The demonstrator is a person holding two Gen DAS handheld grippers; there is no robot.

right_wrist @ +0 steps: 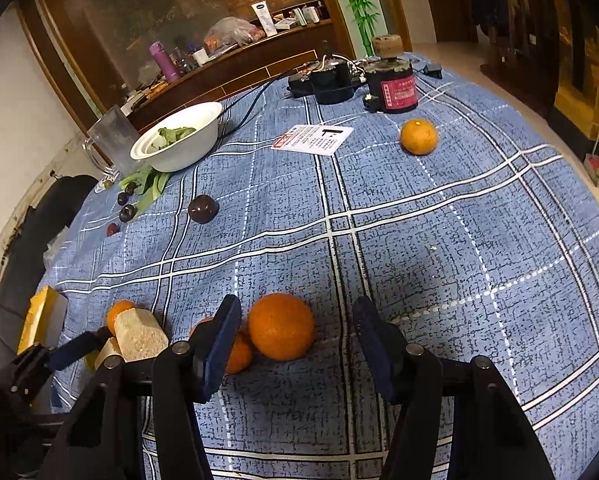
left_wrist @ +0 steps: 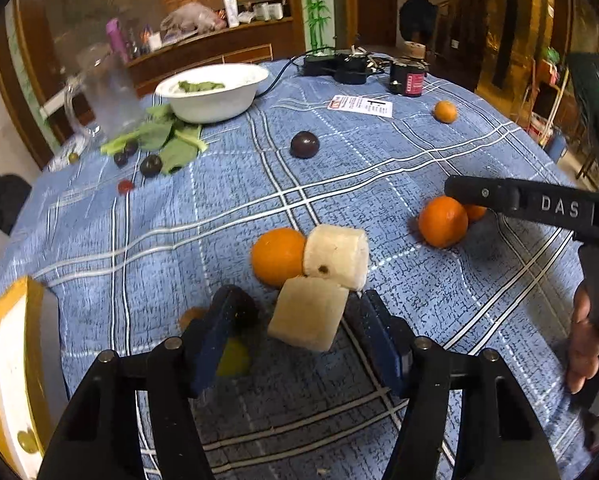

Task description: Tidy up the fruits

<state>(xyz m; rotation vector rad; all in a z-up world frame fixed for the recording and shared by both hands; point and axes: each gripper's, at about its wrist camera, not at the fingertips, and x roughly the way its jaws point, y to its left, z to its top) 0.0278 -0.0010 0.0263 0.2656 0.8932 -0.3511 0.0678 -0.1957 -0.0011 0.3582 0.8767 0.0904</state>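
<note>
My left gripper (left_wrist: 299, 312) is open around a pale peeled fruit chunk (left_wrist: 307, 314) on the blue checked cloth (left_wrist: 379, 200). A second pale chunk (left_wrist: 336, 257) leans on an orange (left_wrist: 277, 257) just beyond. A dark plum (left_wrist: 245, 308) and a yellow-green fruit (left_wrist: 233, 356) lie by the left finger. My right gripper (right_wrist: 295, 334) is open with a large orange (right_wrist: 281, 326) between its fingers and a smaller orange (right_wrist: 238, 354) behind the left finger. In the left wrist view that pair of oranges (left_wrist: 443, 222) sits under the right gripper's arm.
A dark plum (right_wrist: 203, 209) and a lone orange (right_wrist: 418, 136) lie farther out. A white bowl (right_wrist: 187, 148) with greens, a glass mug (right_wrist: 113, 144), small dark fruits (right_wrist: 126, 213), a paper card (right_wrist: 313, 140), a dark jar (right_wrist: 393, 84) and a yellow-edged box (left_wrist: 15, 368) are also there.
</note>
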